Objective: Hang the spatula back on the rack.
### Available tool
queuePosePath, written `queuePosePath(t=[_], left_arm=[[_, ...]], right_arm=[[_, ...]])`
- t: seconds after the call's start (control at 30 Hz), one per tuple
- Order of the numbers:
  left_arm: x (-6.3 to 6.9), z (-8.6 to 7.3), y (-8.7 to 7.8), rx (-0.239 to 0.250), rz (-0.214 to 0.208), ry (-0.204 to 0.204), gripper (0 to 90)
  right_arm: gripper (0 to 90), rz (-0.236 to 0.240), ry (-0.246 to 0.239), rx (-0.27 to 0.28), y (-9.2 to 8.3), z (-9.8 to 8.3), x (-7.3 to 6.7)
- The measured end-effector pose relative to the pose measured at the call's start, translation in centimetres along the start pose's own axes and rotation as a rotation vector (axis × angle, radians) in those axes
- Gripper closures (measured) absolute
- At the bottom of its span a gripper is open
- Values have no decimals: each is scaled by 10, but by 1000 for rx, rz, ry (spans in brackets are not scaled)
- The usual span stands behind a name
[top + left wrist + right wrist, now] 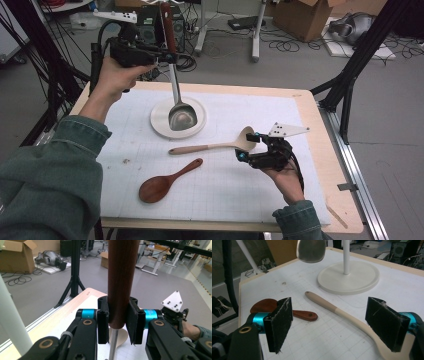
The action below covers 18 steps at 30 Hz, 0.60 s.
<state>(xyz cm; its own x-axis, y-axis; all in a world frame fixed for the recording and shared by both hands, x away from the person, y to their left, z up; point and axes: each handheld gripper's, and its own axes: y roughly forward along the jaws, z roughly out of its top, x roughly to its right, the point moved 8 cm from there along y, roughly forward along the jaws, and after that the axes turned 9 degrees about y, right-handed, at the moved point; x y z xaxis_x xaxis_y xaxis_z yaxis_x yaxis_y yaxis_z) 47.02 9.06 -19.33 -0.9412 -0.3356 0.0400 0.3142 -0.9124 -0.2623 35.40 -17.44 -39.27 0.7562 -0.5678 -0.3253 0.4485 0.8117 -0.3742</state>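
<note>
The left gripper clamps the dark wooden handle of a steel ladle, whose bowl hangs above the white plate. At four o'clock from the plate, the right gripper stands open-jawed around the pale wooden spoon, which lies on the mat.

I count three spoons: a metal ladle upper centre, a pale wooden spoon mid-frame, a dark wooden spoon lower left. One white plate, probably a stand base. One white mat.
</note>
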Motion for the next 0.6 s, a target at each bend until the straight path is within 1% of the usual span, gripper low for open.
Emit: queuePosePath(t=[0.07, 0.13, 0.33, 0.47, 0.53, 0.57, 0.6], left_arm=[[-3, 3, 1, 0, 3, 1, 733], [-7, 4, 2, 5, 4, -9, 733], [-19, 1, 7, -13, 12, -28, 732], [-25, 2, 8, -11, 17, -38, 733], [-26, 3, 8, -10, 20, -38, 733], [-27, 3, 8, -9, 19, -36, 733], [-28, 4, 8, -7, 19, -36, 733]], right_arm=[[214, 0, -7, -1, 0, 0, 1], [214, 2, -7, -4, 0, 0, 1], [215, 5, -3, 0, -2, -1, 1], [214, 6, -8, -2, -2, -1, 1], [215, 8, -5, -2, -3, -1, 1], [214, 6, -11, 3, -3, 0, 2], [215, 6, -5, 4, -3, -1, 2]])
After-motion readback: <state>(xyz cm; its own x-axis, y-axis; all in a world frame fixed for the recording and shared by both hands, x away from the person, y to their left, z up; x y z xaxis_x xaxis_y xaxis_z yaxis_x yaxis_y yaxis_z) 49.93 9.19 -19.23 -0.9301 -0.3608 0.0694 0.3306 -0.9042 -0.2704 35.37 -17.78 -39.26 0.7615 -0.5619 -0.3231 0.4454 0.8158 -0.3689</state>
